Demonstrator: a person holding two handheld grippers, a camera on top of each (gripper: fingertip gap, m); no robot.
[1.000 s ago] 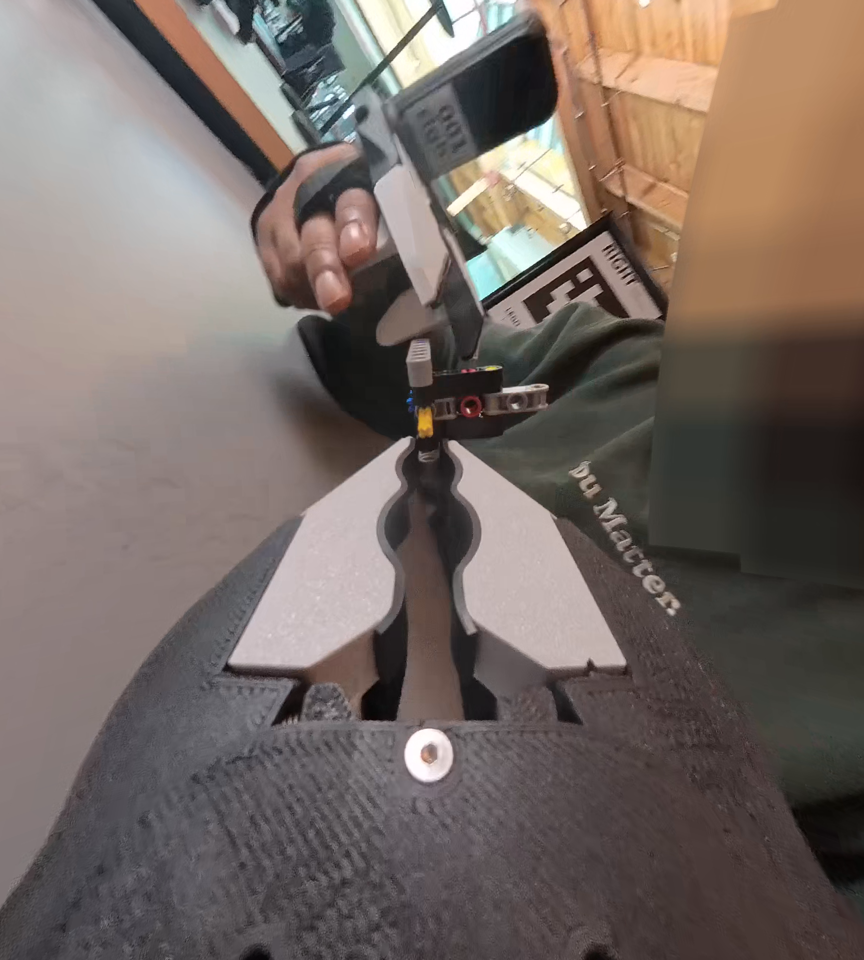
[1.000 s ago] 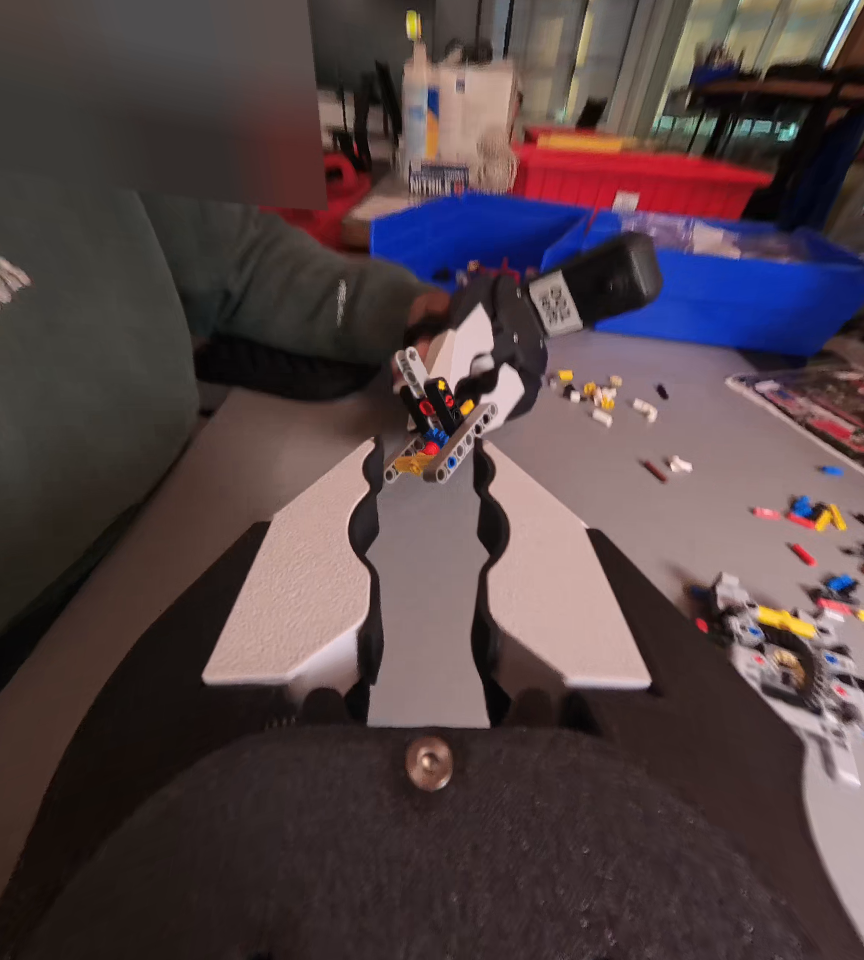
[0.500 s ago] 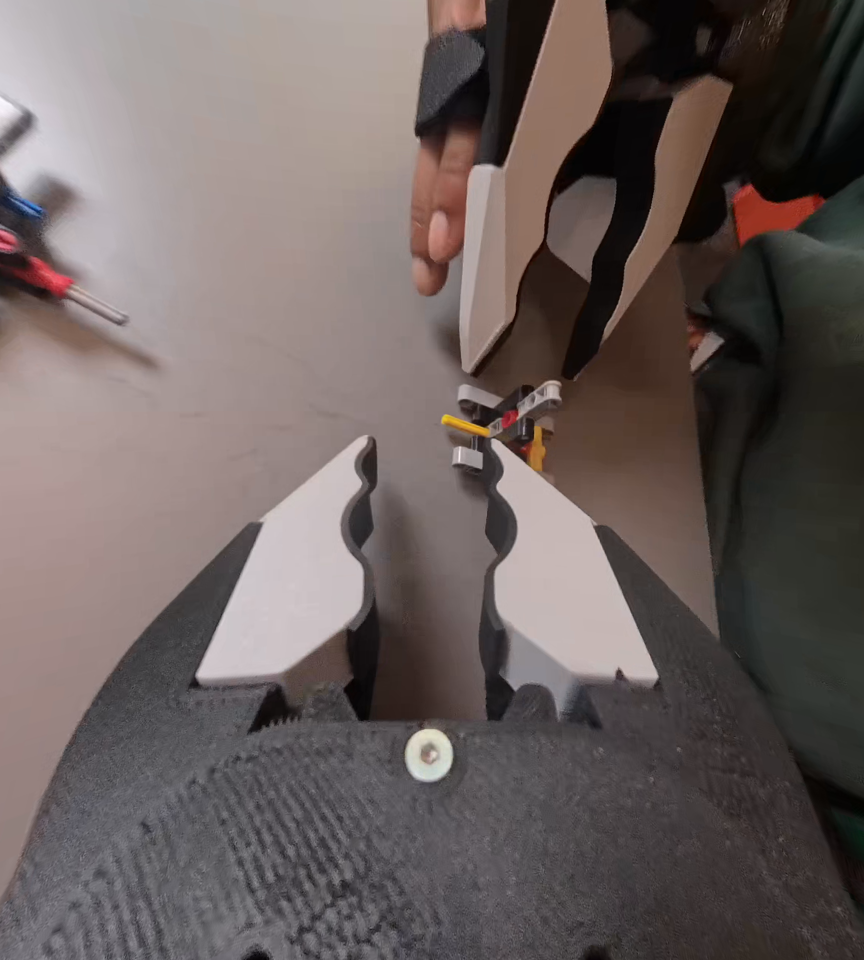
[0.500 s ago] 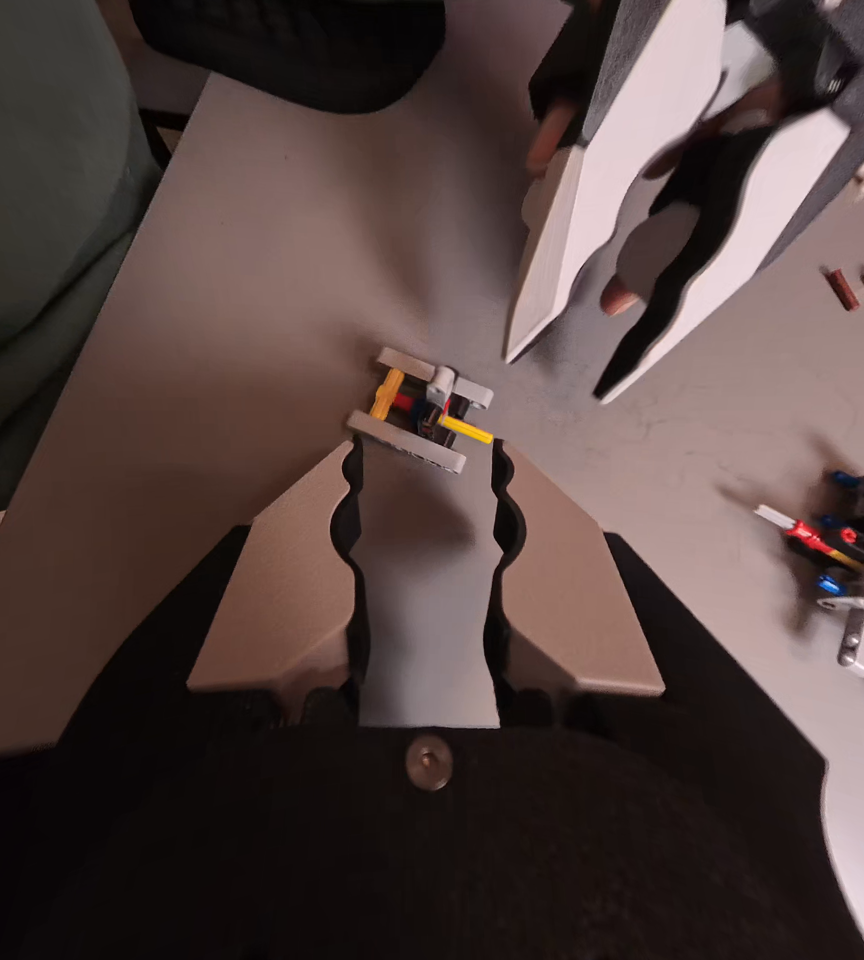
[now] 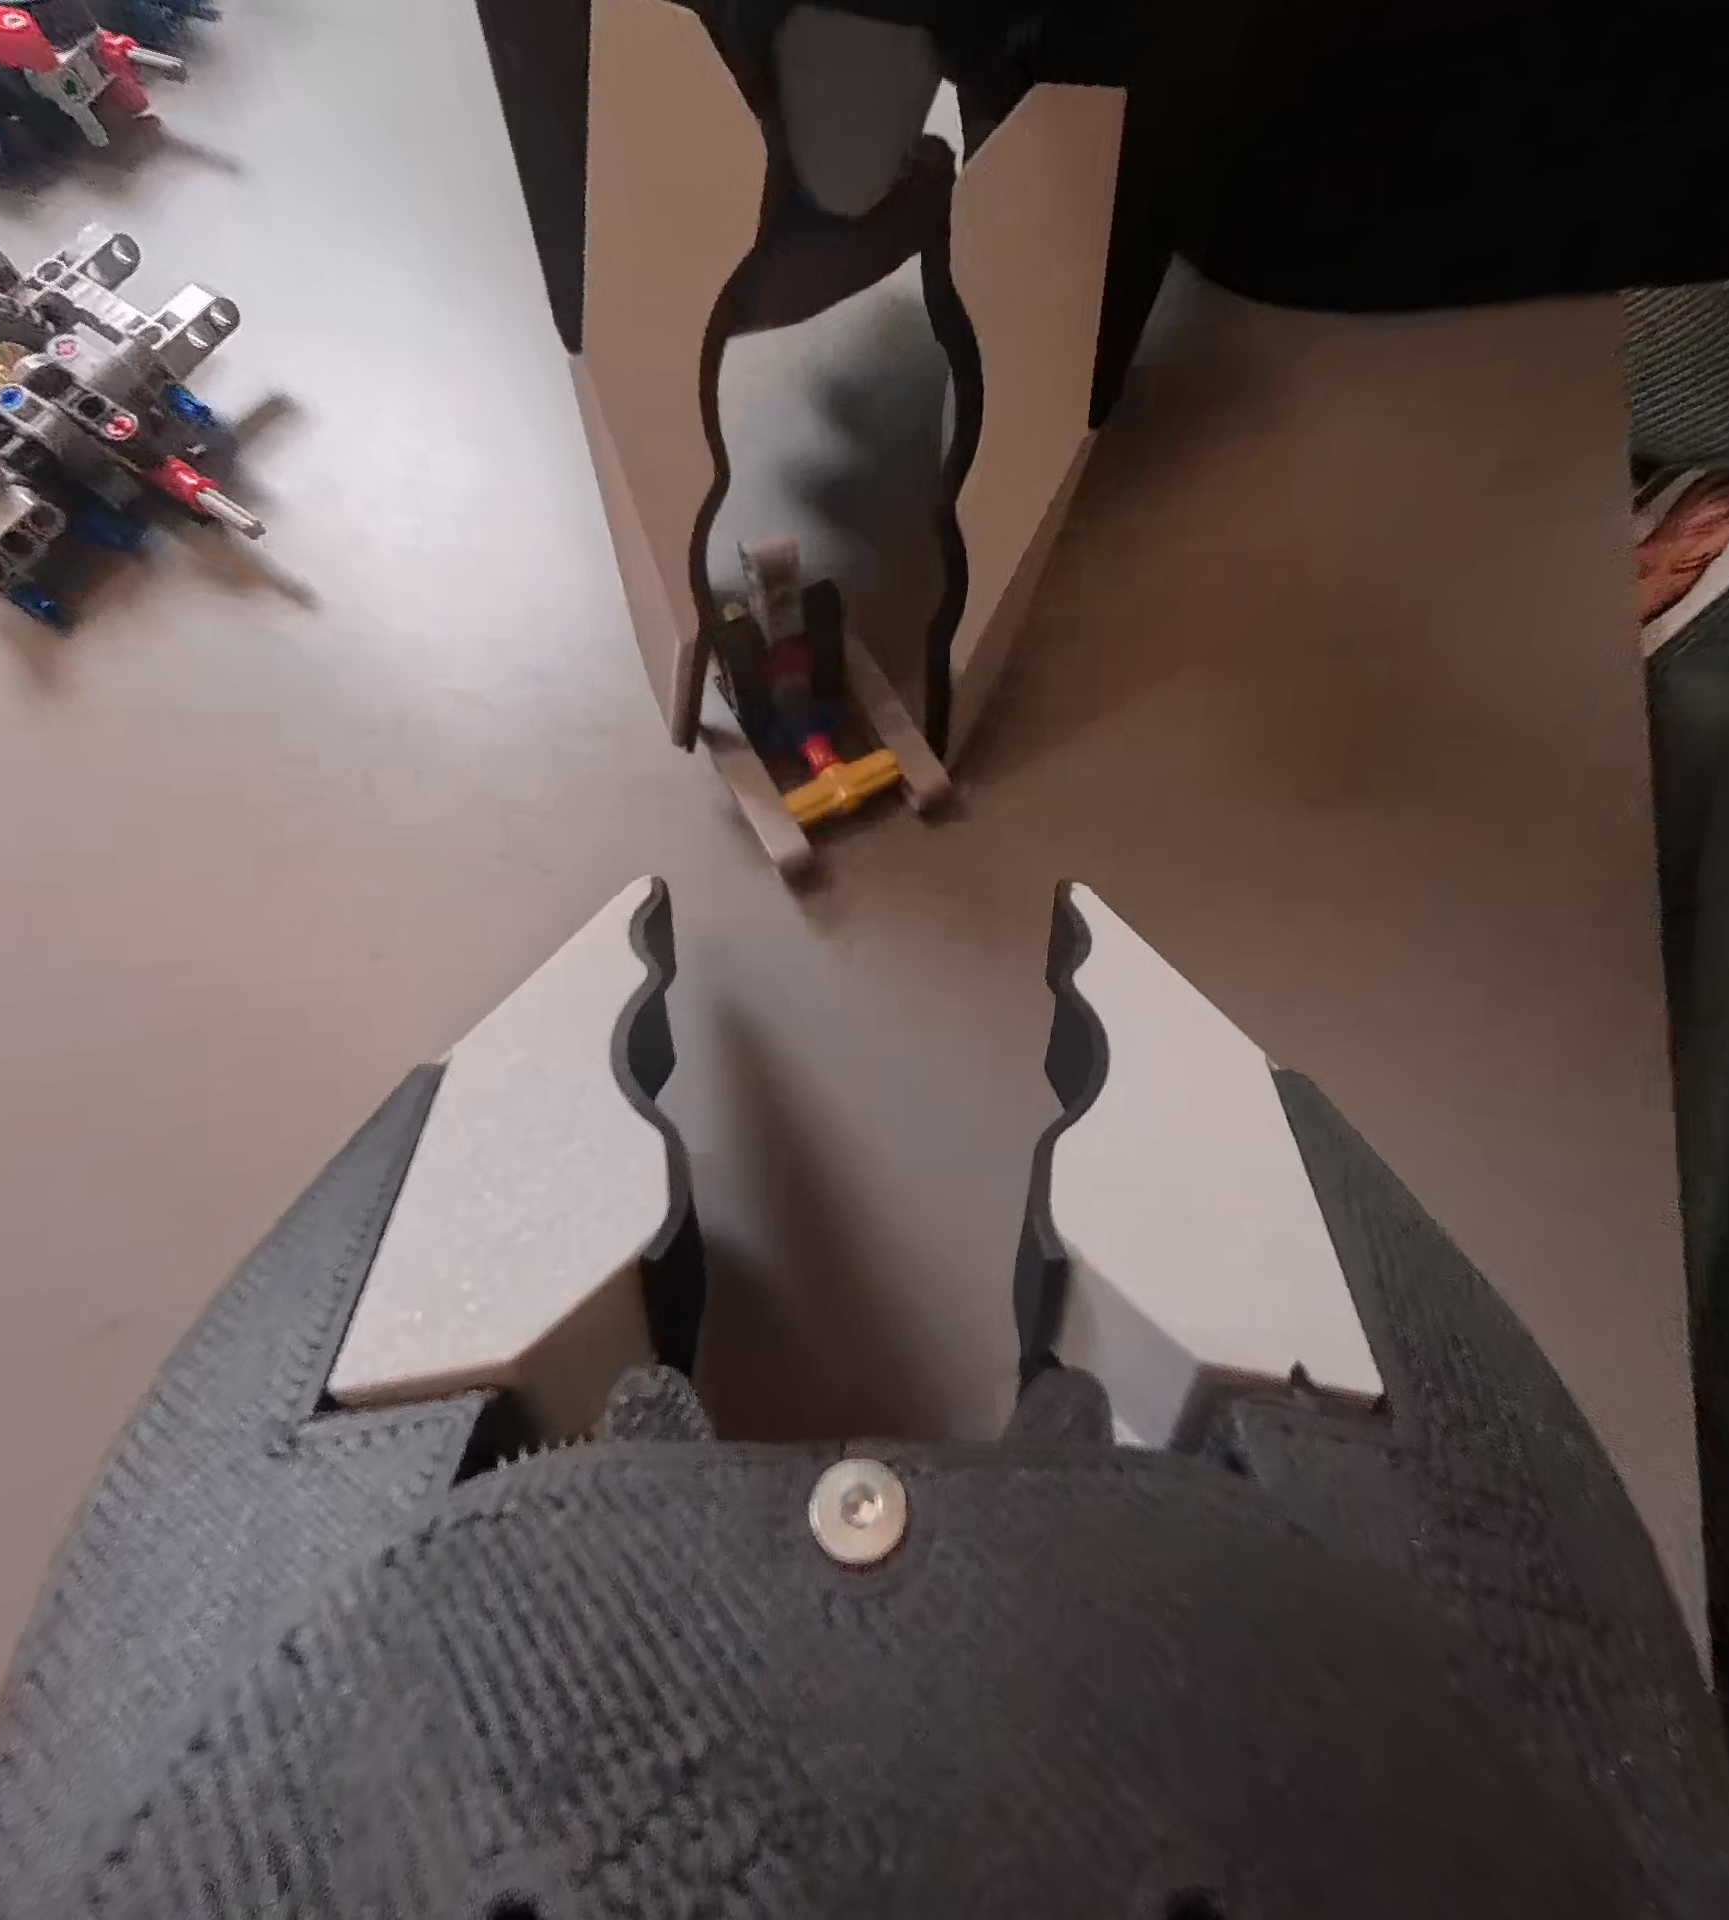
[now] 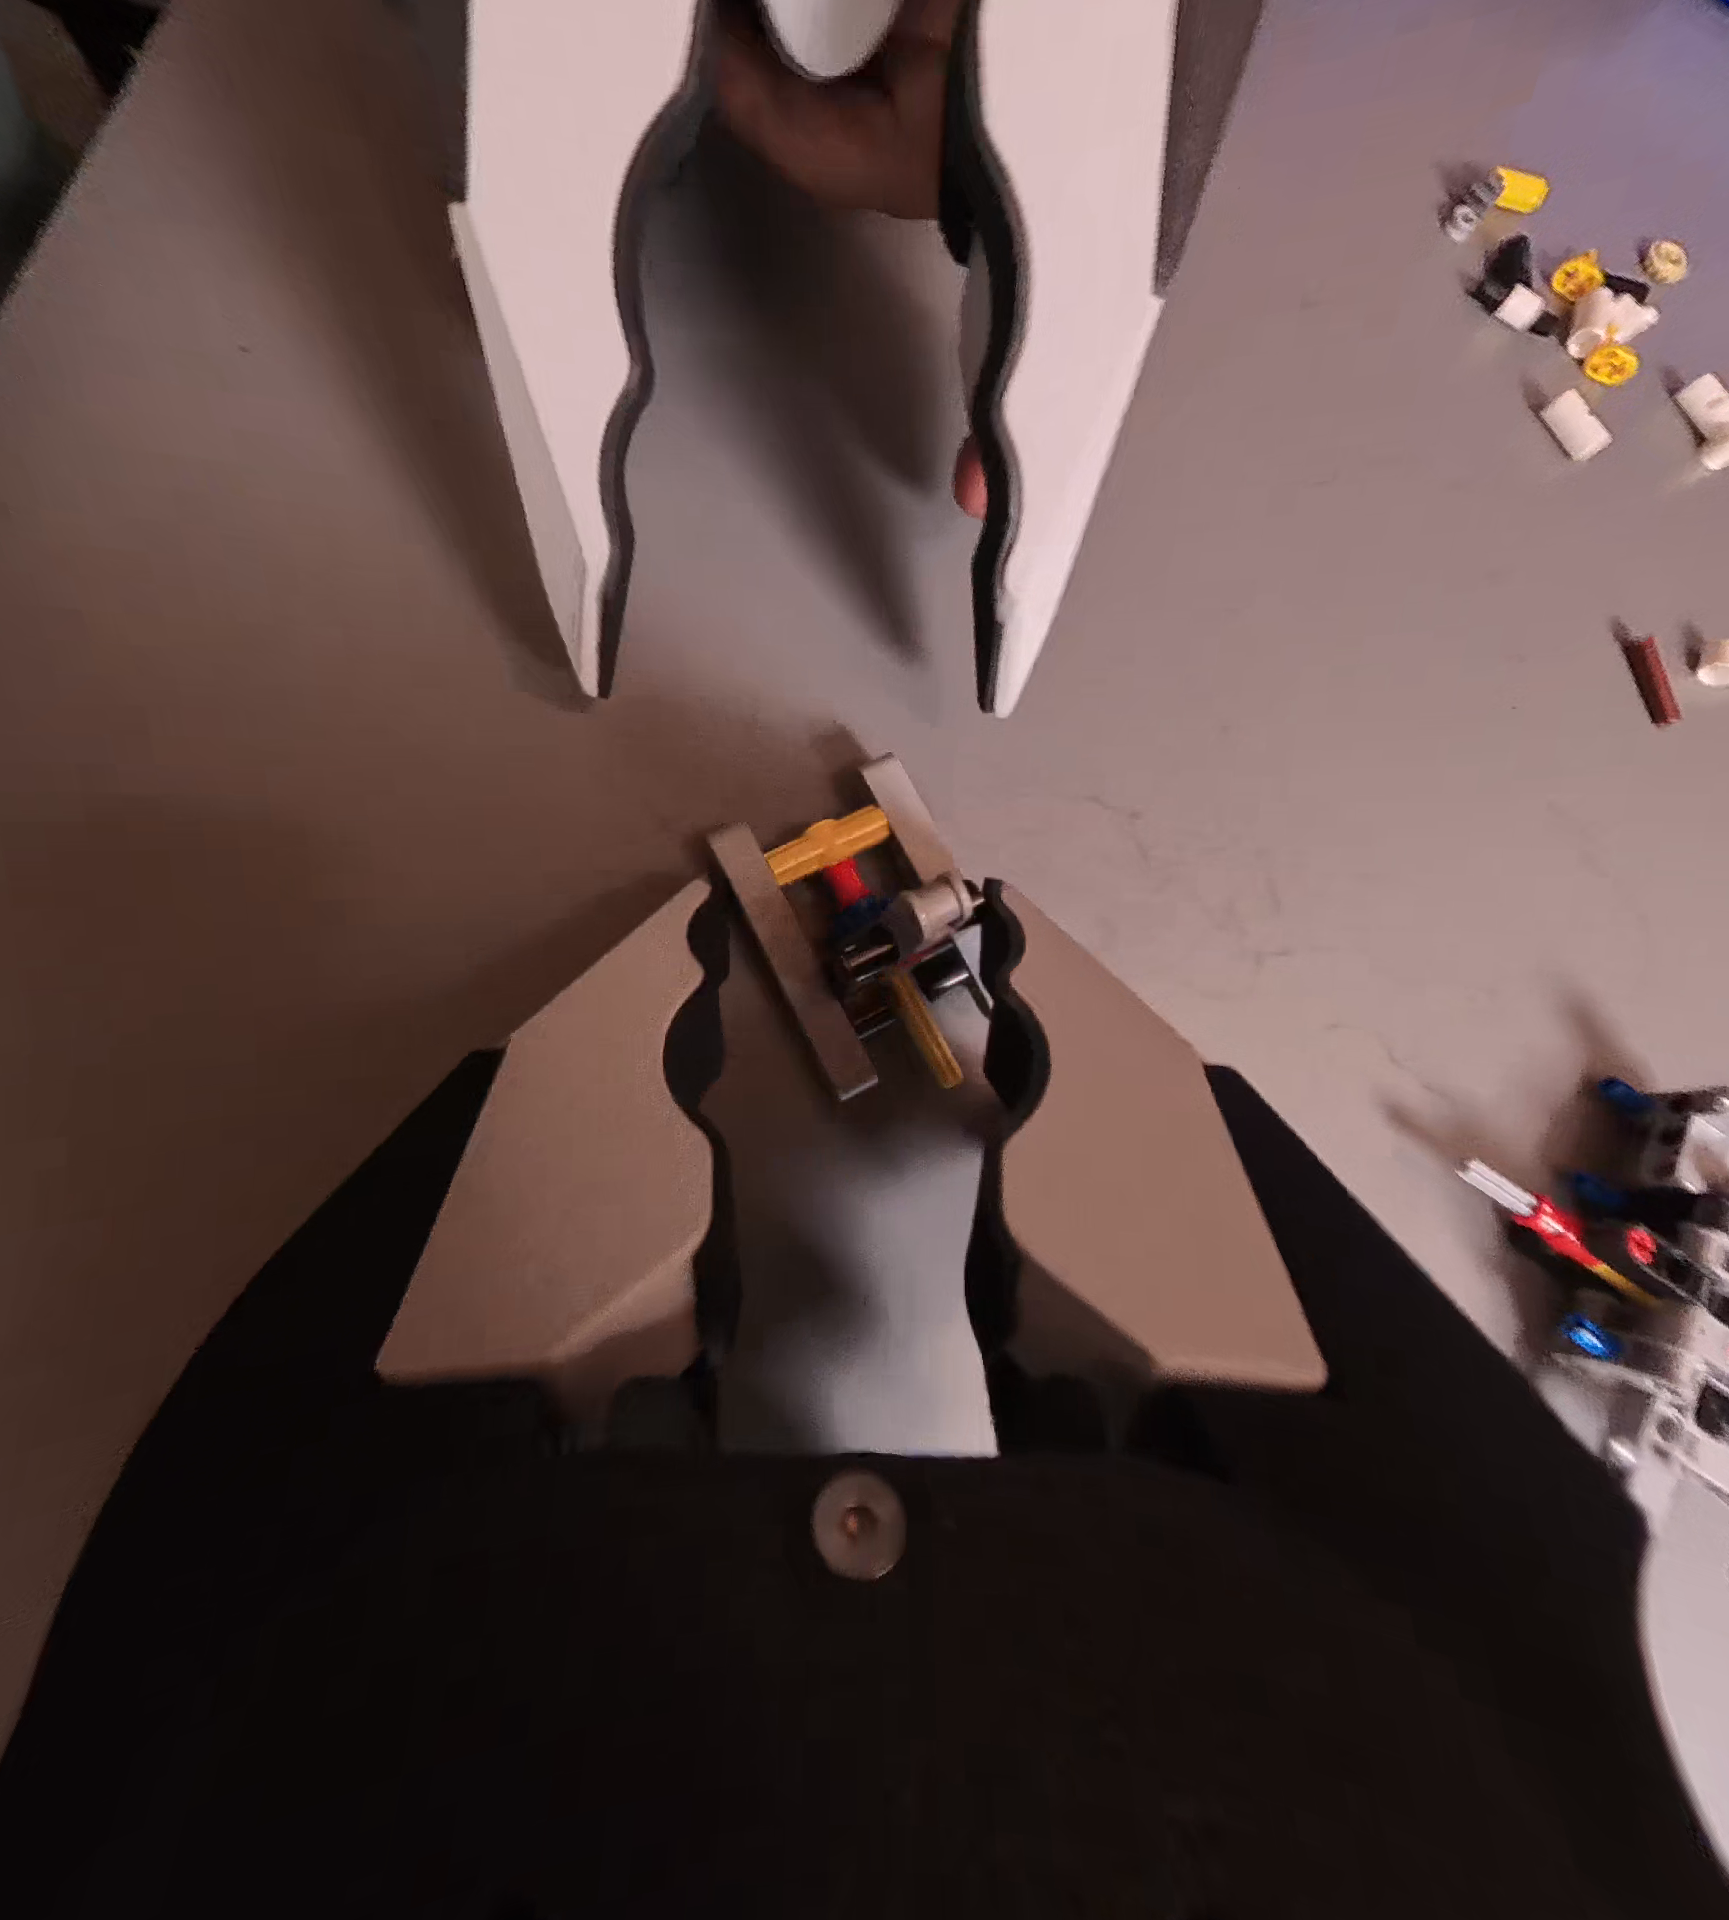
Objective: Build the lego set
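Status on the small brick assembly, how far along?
Done: the small brick assembly, grey beams and a yellow axle, is together and lies on the table. In hand: the right gripper straddles it; whether its fingertips press, I cannot tell. The left gripper is open and empty, just short of it. Left: the larger brick build sits apart, unjoined.

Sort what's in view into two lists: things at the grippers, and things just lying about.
At the grippers:
- small brick assembly, on the table between the right gripper's fingers
- left gripper, open and bare, facing it

Lying about:
- larger part-built model
- scattered loose pieces
- brown pin
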